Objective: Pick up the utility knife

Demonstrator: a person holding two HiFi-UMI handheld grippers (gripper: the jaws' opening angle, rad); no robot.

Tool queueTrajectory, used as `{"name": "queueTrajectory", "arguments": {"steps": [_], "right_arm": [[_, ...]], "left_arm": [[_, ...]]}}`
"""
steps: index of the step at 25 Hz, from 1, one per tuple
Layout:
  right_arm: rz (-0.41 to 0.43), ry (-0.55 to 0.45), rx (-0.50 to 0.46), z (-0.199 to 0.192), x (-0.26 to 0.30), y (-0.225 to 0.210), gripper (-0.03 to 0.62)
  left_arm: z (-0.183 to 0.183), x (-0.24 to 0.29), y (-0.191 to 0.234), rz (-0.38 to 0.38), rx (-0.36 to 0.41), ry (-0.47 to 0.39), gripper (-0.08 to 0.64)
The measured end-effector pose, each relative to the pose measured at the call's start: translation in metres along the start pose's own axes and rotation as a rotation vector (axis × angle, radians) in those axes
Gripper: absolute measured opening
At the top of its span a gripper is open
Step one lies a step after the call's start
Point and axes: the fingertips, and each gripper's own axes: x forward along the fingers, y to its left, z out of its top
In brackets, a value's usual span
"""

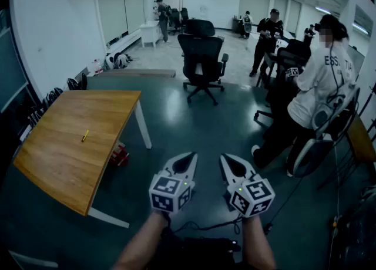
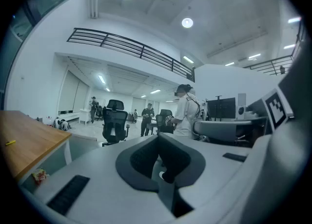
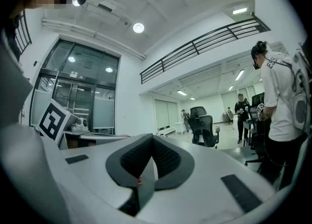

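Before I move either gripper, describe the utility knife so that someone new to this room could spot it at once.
At the left of the head view stands a wooden table on white legs. Near the middle of its top lies the utility knife, small, slim and yellow. It is the only thing showing on that top; the red items sit lower, underneath the table's edge.

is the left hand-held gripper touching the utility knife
Apart: head view shows the utility knife on the table, the left hand-held gripper off over the floor.
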Motion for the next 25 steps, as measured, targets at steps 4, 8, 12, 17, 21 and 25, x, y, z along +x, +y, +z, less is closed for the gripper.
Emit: {"name": "queueTrajectory", "arguments": {"steps": [4,8,12,17,21,25], "right_arm": [[-0.008,-0.007,0.013,0.003,0.001,0.000,0.011],[-0.004,-0.005,-0.002,0.004,0.003,0.005,0.011],[0.006,-0.005,-0.006,0.004,0.004,0.007,0.011],[0.052,0.004,-0.015,-0.001,0.014,0.020,0.011],[0.118,0.009,-0.009,-0.005,0.035,0.036,0.011],[0.186,0.024,-0.002,-0.009,0.064,0.065,0.011]], "left_arm": [[0.001,0.000,0.000,0.001,0.009,0.000,0.008],[0.002,-0.004,0.004,0.010,0.005,-0.004,0.007],[-0.001,-0.008,0.007,0.024,-0.001,-0.002,0.008],[-0.004,-0.023,0.022,0.068,-0.001,0.007,0.008],[-0.005,-0.042,0.053,0.146,0.000,0.017,0.008],[-0.006,-0.069,0.090,0.240,0.005,0.011,0.008]]}}
